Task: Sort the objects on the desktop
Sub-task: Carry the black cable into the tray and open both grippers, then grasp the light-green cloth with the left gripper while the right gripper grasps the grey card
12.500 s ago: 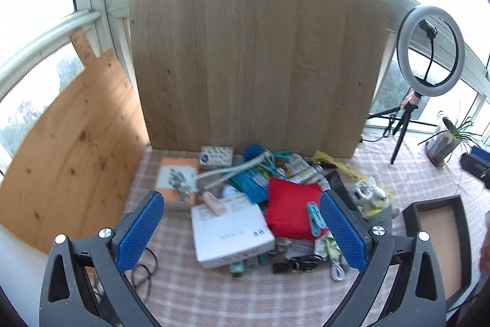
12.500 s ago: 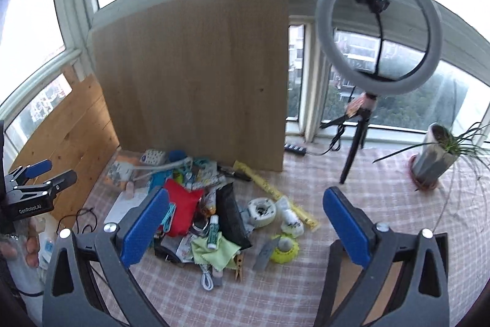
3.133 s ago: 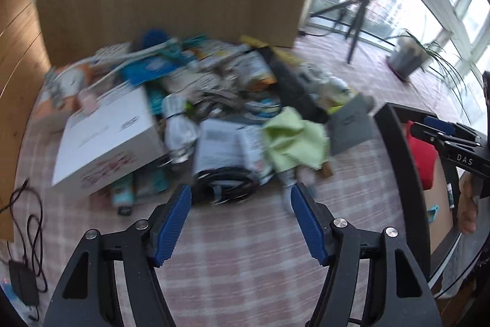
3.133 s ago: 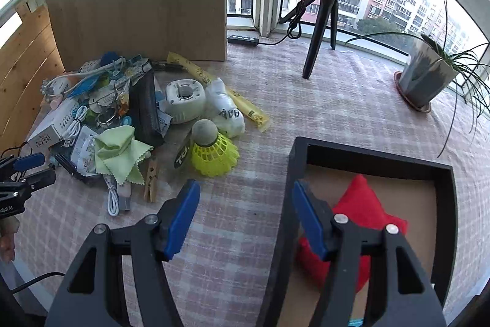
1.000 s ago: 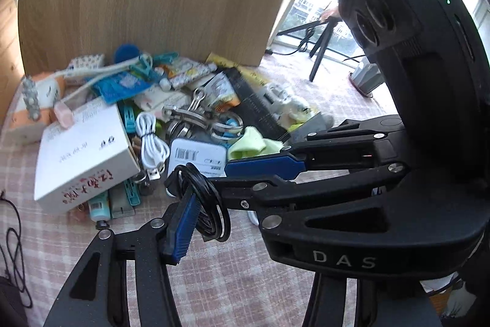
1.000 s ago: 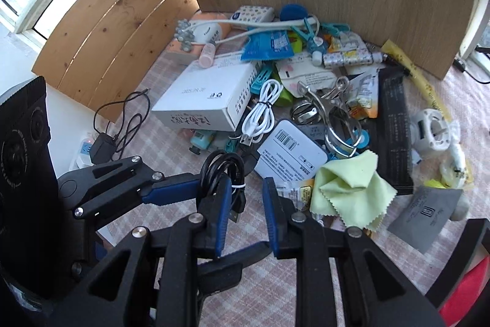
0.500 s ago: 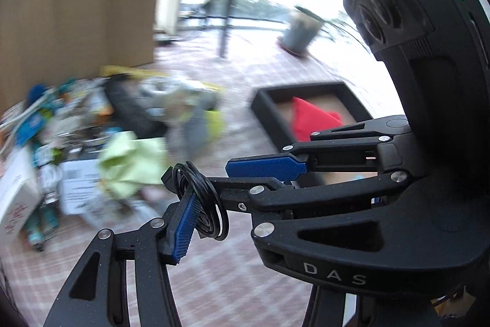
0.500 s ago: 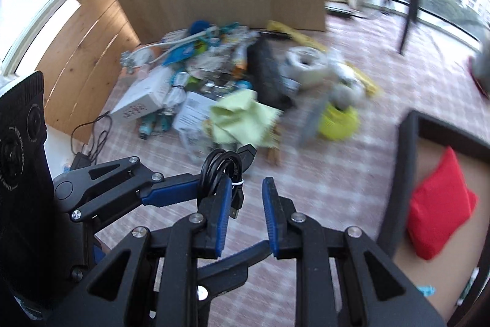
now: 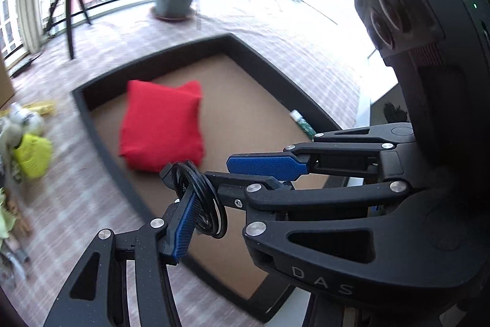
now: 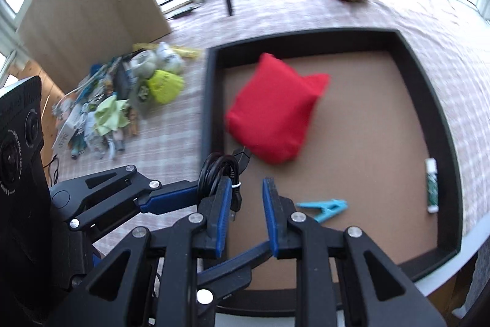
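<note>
Tongs first: the left gripper (image 9: 196,213) is pinching the black cable coil (image 10: 214,170) against the outside of the right gripper (image 10: 245,204)'s finger, while the right gripper's own jaws are standing apart, gripping nothing. A second ago both were hanging over the clutter pile (image 10: 122,106) at the far left; now they are crossing the near left rim of the black tray (image 10: 208,100), where the red pouch (image 10: 275,112) is lying. The cable is probably getting dropped next.
</note>
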Demonstrator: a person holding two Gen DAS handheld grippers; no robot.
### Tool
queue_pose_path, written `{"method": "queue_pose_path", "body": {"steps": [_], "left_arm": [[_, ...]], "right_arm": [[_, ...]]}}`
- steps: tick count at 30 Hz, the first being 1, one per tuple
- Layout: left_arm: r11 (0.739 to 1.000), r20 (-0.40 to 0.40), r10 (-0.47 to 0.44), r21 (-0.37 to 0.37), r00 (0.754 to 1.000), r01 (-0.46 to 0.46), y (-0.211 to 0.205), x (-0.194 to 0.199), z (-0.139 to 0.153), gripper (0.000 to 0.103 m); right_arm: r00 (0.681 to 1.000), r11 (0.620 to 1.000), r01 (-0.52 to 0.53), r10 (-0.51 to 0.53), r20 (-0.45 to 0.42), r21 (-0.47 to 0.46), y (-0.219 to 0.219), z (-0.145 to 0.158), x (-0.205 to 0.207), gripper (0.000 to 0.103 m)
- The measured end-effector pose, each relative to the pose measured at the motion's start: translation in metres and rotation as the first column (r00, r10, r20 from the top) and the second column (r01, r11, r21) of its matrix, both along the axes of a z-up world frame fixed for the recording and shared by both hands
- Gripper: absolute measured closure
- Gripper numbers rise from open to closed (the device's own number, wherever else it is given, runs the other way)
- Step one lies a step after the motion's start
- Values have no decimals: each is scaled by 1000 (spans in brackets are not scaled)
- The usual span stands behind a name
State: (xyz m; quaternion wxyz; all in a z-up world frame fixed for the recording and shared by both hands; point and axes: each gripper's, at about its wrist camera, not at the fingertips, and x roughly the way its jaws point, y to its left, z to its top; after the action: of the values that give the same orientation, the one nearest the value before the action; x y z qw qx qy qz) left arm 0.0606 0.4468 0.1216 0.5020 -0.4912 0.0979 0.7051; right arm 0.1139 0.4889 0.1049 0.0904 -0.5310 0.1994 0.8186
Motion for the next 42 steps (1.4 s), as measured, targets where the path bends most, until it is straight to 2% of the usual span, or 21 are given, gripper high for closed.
{"method": "queue_pose_path", "body": {"steps": [2,5,6,7,9,12,16,22,27,32,38,40,42], "left_arm": [[1000,3,-27,-16,1000,27,15,10,-5,53],[996,-15,-52,-75,999,51,32,19,-11,45],[994,-27,-47,-103,999,44,35,21,-13,38],[991,-43,-37,-129,998,31,35,21,-15,37],[990,-55,-18,-140,998,10,31,19,-15,37],[991,-46,21,-130,999,-27,18,10,-14,37],[988,-61,96,-114,993,-103,-7,-7,-11,37],[963,-114,219,-133,969,-234,-67,-35,-5,37],[911,-170,341,-186,925,-369,-116,-72,-9,37],[834,-194,470,-222,861,-506,-171,-112,-13,37],[748,-145,595,-260,790,-611,-223,-158,-29,39],[726,-151,613,-278,775,-629,-233,-169,-32,39],[716,-142,626,-284,767,-638,-240,-176,-35,39]], "right_arm": [[999,999,34,-34,9,-3,12,-6,11,80],[998,998,64,-64,6,-12,21,-11,22,78],[997,997,75,-75,8,2,22,-12,25,73],[996,995,91,-91,11,31,23,-12,27,61],[994,991,113,-113,-1,70,26,-11,30,52],[993,990,118,-118,-13,78,27,-7,29,52],[995,984,100,-97,-26,150,15,0,20,52],[998,980,26,-16,-56,196,-16,12,-9,52],[996,977,-48,63,-69,209,-50,15,-47,52],[987,972,-128,143,-67,196,-89,13,-92,52],[975,970,-207,216,-60,126,-127,9,-144,52],[972,969,-224,230,-52,104,-138,6,-161,52],[971,968,-233,238,-40,93,-146,3,-175,52]]}}
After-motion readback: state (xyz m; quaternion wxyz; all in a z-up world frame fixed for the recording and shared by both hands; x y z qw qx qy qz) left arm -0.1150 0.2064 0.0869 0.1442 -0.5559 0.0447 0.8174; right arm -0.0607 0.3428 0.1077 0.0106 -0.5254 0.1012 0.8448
